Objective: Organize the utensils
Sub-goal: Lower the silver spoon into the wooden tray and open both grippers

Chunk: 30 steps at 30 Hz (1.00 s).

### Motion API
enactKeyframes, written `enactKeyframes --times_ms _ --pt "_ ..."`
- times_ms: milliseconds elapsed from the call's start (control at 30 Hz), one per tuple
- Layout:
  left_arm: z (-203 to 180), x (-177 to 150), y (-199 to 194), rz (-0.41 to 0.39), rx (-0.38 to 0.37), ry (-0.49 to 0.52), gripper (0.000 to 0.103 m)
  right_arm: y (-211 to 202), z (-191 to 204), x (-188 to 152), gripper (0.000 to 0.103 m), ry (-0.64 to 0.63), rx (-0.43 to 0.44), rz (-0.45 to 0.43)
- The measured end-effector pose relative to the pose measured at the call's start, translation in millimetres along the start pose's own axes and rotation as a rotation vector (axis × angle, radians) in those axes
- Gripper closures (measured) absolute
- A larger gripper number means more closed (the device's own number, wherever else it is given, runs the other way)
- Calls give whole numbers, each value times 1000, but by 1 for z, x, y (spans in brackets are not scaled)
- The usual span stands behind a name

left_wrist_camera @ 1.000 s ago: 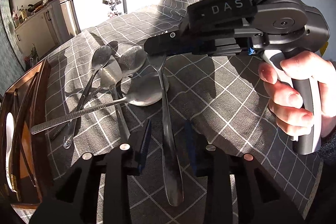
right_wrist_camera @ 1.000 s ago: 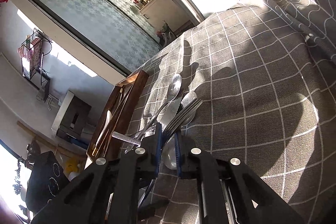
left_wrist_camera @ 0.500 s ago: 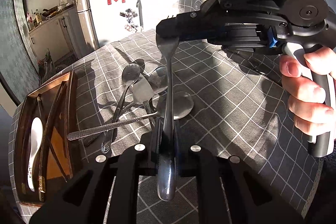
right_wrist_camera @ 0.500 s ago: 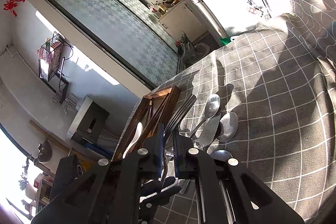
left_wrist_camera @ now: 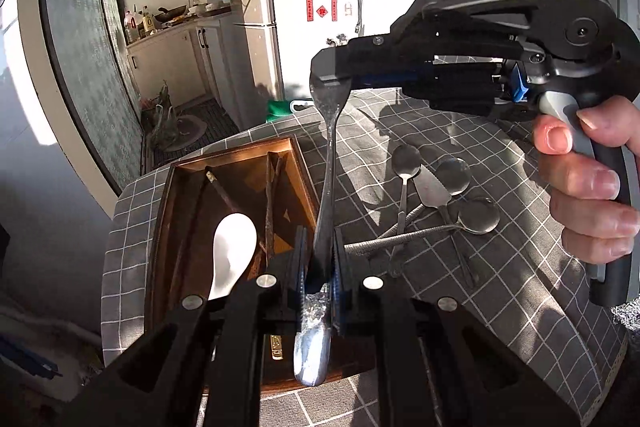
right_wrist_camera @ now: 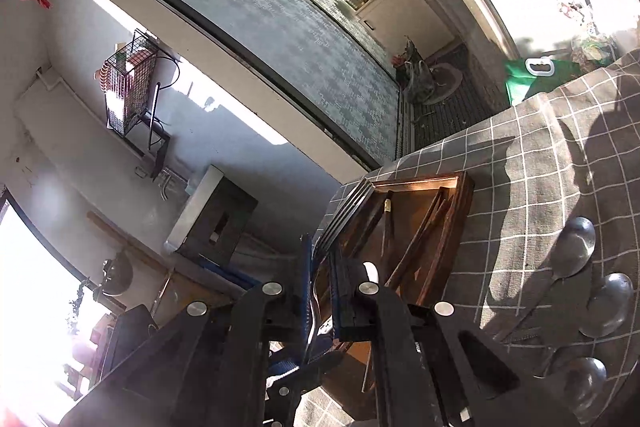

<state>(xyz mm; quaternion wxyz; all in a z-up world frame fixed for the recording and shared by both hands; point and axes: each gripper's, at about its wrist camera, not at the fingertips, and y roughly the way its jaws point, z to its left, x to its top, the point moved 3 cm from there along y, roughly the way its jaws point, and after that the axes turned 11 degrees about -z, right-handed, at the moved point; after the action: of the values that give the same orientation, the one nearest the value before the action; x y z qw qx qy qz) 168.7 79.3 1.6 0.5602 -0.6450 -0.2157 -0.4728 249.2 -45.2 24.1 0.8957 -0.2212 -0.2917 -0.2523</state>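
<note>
Both grippers hold one metal fork (left_wrist_camera: 328, 171) in the air over the wooden tray (left_wrist_camera: 240, 163). My left gripper (left_wrist_camera: 320, 267) is shut on the fork's handle. My right gripper (left_wrist_camera: 332, 79) is shut on the fork's head, coming in from the right. In the right wrist view the fork's tines (right_wrist_camera: 348, 211) stick out between the pads of my right gripper (right_wrist_camera: 320, 267), above the tray (right_wrist_camera: 440, 183). The tray holds a white ceramic spoon (left_wrist_camera: 232, 251) and dark chopsticks (left_wrist_camera: 270, 203).
Several metal spoons (left_wrist_camera: 476, 215) and a small knife (left_wrist_camera: 430, 187) lie in a pile on the grey checked cloth (left_wrist_camera: 500, 307) right of the tray. They also show in the right wrist view (right_wrist_camera: 572, 251). A fridge (left_wrist_camera: 304, 7) stands beyond the table.
My left gripper closed on the fork's handle. Both grippers lifted the fork and carried it left, from over the utensil pile to over the tray.
</note>
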Motion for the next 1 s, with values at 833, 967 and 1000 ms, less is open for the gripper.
enactKeyframes --times_ms 833,967,1000 --pt "52 -56 41 149 114 -42 88 51 -50 -51 53 61 -119 178" --pt "52 -55 29 123 136 -57 53 5 -46 -40 46 -32 -162 162" --pt "49 -53 24 111 141 -59 48 -8 -49 -36 44 -47 -179 156"
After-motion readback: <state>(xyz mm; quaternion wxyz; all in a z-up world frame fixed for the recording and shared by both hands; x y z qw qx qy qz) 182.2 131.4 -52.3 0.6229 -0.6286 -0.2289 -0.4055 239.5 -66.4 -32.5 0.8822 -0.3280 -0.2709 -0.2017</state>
